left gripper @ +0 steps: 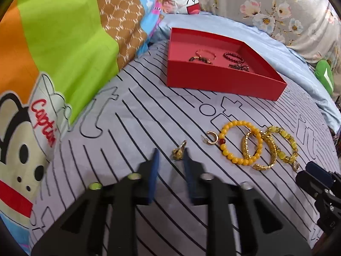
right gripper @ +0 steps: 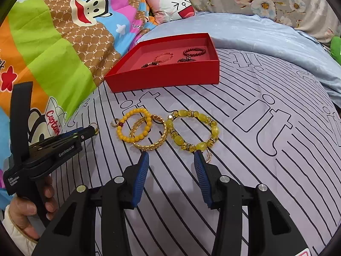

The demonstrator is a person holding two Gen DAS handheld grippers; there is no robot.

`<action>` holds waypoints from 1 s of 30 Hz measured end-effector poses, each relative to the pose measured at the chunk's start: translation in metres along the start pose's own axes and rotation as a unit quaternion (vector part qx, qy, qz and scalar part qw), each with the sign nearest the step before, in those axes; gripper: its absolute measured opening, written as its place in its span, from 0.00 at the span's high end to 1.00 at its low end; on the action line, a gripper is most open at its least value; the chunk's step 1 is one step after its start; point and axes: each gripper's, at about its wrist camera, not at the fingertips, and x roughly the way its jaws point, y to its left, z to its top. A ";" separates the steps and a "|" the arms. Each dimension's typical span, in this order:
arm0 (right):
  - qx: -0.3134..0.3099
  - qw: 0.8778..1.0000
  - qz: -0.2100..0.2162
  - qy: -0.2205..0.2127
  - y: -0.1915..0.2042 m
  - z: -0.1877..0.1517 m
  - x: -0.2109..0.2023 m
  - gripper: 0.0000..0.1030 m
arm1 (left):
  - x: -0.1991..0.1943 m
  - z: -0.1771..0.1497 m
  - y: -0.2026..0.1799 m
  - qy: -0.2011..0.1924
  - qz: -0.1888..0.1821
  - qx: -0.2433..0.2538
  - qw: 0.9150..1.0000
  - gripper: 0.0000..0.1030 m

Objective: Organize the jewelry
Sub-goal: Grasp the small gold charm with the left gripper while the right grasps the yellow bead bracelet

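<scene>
Left gripper (left gripper: 171, 153) parted narrowly, straddling ring (left gripper: 179, 150) near quilt-side edge of sheet (left gripper: 132, 115), nothing gripped yet. Right gripper (right gripper: 170, 160) wide, empty, before bracelets (right gripper: 149, 130). Box (right gripper: 166, 76) beyond, likely destination.

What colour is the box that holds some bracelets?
Red box, seen best in the right wrist view.

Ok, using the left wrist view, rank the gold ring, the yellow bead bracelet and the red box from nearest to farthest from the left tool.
1. Gold ring, right at the open left tool tips.
2. Yellow bead bracelet, off to the right on the striped sheet.
3. Red box, farthest, ahead beyond both.
</scene>
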 end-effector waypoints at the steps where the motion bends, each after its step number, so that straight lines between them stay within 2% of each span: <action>1: 0.000 1.000 0.001 0.001 0.000 0.000 0.001 0.58 | 0.000 0.000 0.000 0.002 -0.006 -0.004 1.000 0.93; 8: -0.001 1.000 0.020 0.009 0.006 0.006 0.011 0.61 | -0.012 0.002 -0.007 -0.014 -0.014 0.008 1.000 1.00; 10: -0.007 1.000 0.026 0.009 0.010 0.011 0.015 0.66 | -0.017 0.003 -0.009 -0.020 -0.018 0.009 1.000 1.00; 14: -0.018 0.999 0.032 0.008 0.019 0.024 0.024 0.69 | -0.022 0.005 -0.011 -0.023 -0.026 0.012 0.999 1.00; 19: -0.033 0.999 0.037 0.012 0.028 0.038 0.041 0.78 | -0.025 0.006 -0.013 -0.019 -0.028 0.013 0.999 1.00; 30: -0.064 0.997 0.029 0.017 0.041 0.057 0.066 0.80 | -0.017 0.005 -0.017 -0.011 -0.033 0.019 0.999 1.00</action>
